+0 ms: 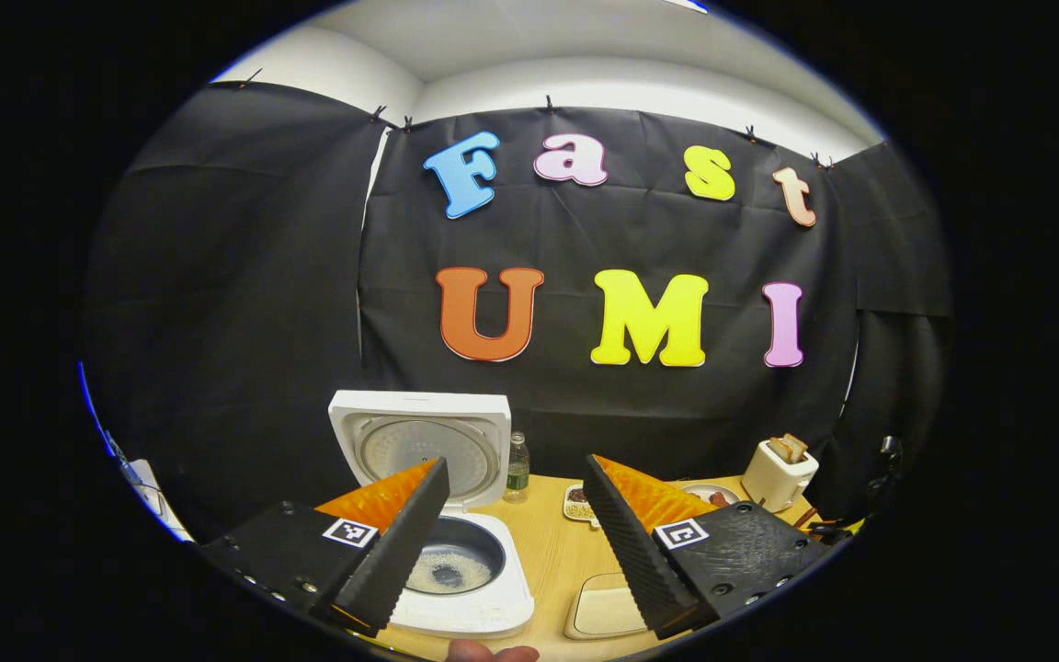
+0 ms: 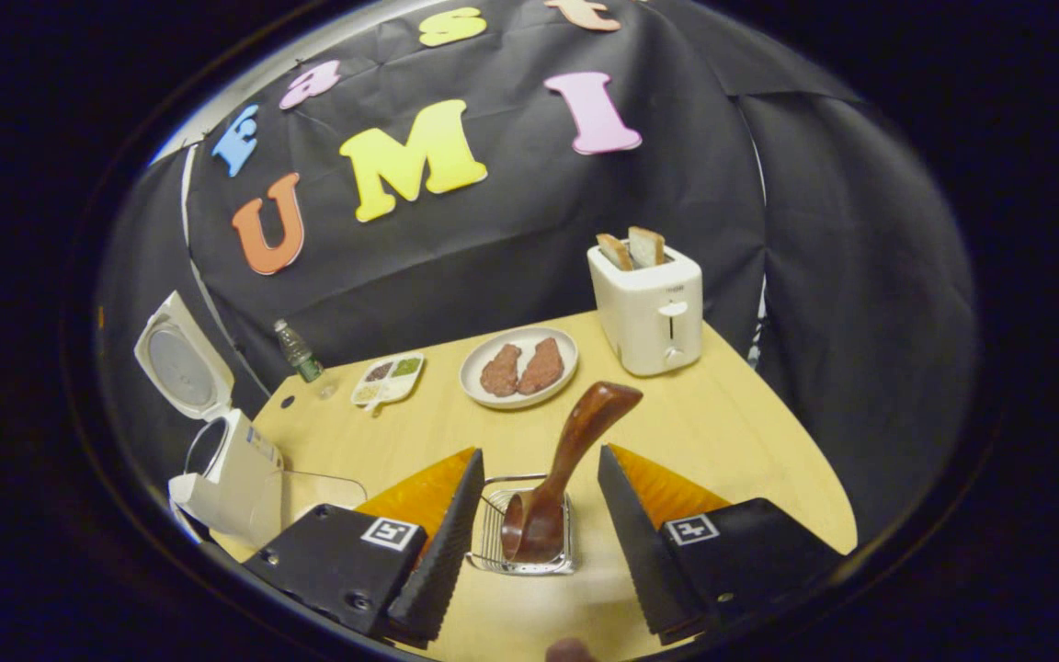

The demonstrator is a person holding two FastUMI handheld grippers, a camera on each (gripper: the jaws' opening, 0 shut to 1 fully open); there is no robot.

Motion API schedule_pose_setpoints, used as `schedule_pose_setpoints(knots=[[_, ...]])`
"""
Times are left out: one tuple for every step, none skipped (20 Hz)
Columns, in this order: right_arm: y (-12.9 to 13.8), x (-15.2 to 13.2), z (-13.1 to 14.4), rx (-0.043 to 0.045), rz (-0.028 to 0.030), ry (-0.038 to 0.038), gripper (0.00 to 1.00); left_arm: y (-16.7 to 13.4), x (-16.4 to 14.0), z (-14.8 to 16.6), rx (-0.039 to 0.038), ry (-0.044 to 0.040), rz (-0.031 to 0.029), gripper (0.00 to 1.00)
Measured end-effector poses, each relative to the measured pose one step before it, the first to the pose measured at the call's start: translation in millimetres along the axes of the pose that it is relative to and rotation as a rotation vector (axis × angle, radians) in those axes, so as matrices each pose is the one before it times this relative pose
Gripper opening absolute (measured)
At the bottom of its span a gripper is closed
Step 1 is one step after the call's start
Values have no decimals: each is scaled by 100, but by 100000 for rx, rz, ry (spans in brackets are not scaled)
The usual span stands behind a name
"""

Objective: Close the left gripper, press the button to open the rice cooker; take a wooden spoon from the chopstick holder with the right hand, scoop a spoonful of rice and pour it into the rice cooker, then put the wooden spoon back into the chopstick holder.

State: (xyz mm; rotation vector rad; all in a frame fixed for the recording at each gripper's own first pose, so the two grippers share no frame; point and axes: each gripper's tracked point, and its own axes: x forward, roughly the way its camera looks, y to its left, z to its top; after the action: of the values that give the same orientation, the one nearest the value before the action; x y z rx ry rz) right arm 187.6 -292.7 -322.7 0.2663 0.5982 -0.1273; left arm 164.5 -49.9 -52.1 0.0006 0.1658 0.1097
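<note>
The white rice cooker (image 1: 483, 598) stands with its lid (image 1: 419, 441) raised; rice grains lie in its dark pot (image 1: 449, 570). My left gripper (image 1: 516, 538) hangs open above and in front of it, holding nothing. In the right gripper view the cooker (image 2: 231, 473) is at the far left with its lid up. The brown wooden spoon (image 2: 562, 469) stands bowl-down in the wire chopstick holder (image 2: 493, 547), handle leaning to the right. My right gripper (image 2: 539, 533) is open, its fingers on either side of the holder and apart from the spoon.
On the wooden table (image 2: 723, 432) stand a white toaster (image 2: 647, 308) with two slices of bread, a plate (image 2: 483, 354) with two pieces of meat, a small divided dish (image 2: 387, 379), a small bottle (image 2: 297, 351) and a pale shallow tray (image 1: 605, 609).
</note>
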Motion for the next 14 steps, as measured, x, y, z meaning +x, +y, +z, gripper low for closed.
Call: schedule_pose_setpoints(knots=[[-314, 567, -352, 2161, -182, 1094, 79, -337, -152, 95, -645, -446, 781, 94], [-268, 662, -106, 1002, 299, 495, 78, -195, -167, -41, -504, 148, 432, 94], [-351, 606, -195, 424, -140, 290, 74, -94, -325, -245, -344, 445, 698, 94], [-291, 723, -92, 934, 442, 921, 70, -65, -172, -218, -333, 497, 830, 94], [-70, 563, -330, 1319, 1223, 1593, 65, -78, -197, -204, -351, 209, 922, 94], [-122, 531, -308, 1357, 773, 1329, 54, 150, -193, -132, 27, 163, 861, 94], [130, 464, -194, 1468, 1321, 830, 48, 154, -220, -184, 299, 543, 707, 94], [270, 274, 151, 865, 1011, -193, 55, 127, -152, -24, 514, 206, 246, 94], [181, 332, 253, 143, 500, -699, 51, 150, 87, -18, 71, 388, 201, 94], [168, 124, 72, 314, 664, -513, 48, 169, -25, -69, -806, 595, 291, 94], [242, -81, -111, 385, 431, -171, 42, 255, -171, -50, -1426, 404, -19, 94], [2, -212, -29, 567, -420, 47, 39, 117, -78, -84, -1347, 260, -122, 94], [-82, -440, -98, 652, -388, 94, 31, 143, 55, 26, -529, -132, -93, 94], [17, -465, 17, 732, -353, -254, 28, 163, -65, -107, -56, 73, -263, 94]])
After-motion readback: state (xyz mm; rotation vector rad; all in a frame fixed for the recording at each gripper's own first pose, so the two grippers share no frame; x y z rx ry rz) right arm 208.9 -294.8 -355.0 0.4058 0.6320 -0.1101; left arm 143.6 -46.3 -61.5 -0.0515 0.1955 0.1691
